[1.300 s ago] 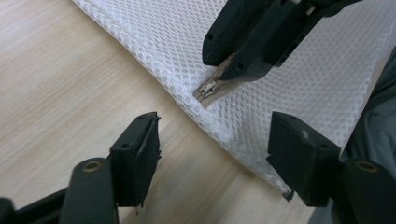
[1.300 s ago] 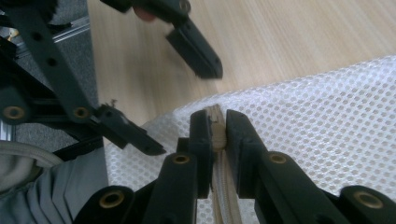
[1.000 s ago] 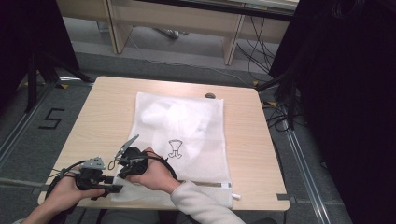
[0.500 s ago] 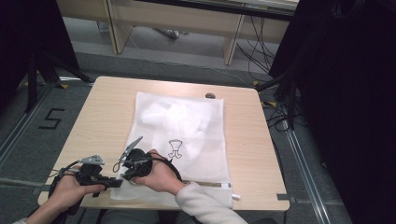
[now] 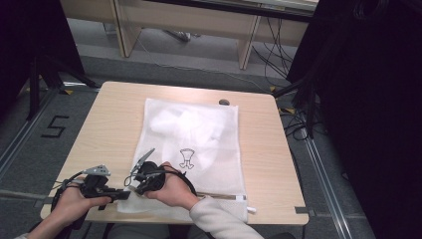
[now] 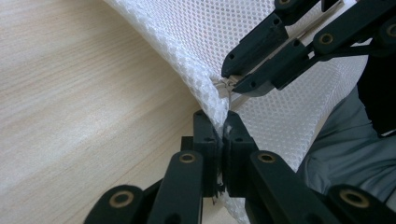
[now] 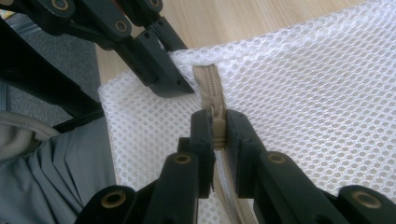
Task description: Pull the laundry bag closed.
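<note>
A white mesh laundry bag (image 5: 199, 134) lies flat on the wooden table (image 5: 109, 119), with white cloth inside and a small black print (image 5: 187, 158). Its beige zipper (image 5: 219, 197) runs along the front edge. My left gripper (image 5: 124, 195) is at the bag's front left corner; in the left gripper view it (image 6: 223, 133) is shut on the mesh edge (image 6: 187, 42). My right gripper (image 5: 135, 185) sits just beside it. In the right gripper view it (image 7: 218, 126) is shut on the zipper pull (image 7: 217, 119), at the end of the zipper tape (image 7: 209, 79).
A small dark object (image 5: 224, 102) lies at the table's far edge behind the bag. A white tag (image 5: 251, 210) sticks out at the bag's front right corner. Bare tabletop lies left and right of the bag. A person's grey clothing (image 6: 355, 149) is close under the front edge.
Both hands stay at the bag's front left corner. The left gripper has nudged slightly toward the right gripper; the bag lies as before.
</note>
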The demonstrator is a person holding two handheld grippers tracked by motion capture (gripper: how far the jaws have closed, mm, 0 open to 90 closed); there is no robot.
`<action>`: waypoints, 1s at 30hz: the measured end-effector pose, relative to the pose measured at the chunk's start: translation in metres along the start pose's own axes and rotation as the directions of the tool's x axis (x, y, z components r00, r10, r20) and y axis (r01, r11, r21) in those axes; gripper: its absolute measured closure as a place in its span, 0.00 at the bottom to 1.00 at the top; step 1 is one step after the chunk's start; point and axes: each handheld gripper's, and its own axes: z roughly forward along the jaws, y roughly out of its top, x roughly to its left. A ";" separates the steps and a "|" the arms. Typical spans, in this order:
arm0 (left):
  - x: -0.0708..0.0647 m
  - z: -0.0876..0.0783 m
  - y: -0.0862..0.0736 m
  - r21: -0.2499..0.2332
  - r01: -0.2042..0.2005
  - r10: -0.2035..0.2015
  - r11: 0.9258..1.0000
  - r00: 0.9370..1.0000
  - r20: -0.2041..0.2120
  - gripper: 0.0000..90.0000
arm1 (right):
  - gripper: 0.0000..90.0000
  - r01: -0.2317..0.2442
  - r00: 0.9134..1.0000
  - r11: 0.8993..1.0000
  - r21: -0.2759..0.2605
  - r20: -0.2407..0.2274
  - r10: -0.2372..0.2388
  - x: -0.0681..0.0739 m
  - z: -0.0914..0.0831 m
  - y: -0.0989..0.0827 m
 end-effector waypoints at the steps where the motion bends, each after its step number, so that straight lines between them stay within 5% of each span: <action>1: 0.000 0.000 0.000 0.000 0.000 0.000 1.000 1.000 0.000 0.95 | 0.92 -0.002 1.000 1.000 0.000 0.000 0.002 0.000 0.000 0.000; 3: 0.000 0.000 0.000 -0.003 -0.002 0.002 1.000 1.000 -0.008 0.95 | 0.92 -0.036 0.999 0.999 0.010 0.003 0.036 0.003 0.000 0.000; 25: -0.002 -0.002 0.001 0.009 -0.030 0.030 1.000 0.999 -0.023 0.95 | 0.92 -0.039 0.999 0.998 0.041 0.013 0.038 0.004 0.004 -0.008; 30: -0.002 -0.003 0.001 0.007 -0.032 0.032 0.999 0.999 -0.028 0.95 | 0.92 -0.006 1.000 0.998 0.059 0.013 0.006 0.003 0.005 -0.009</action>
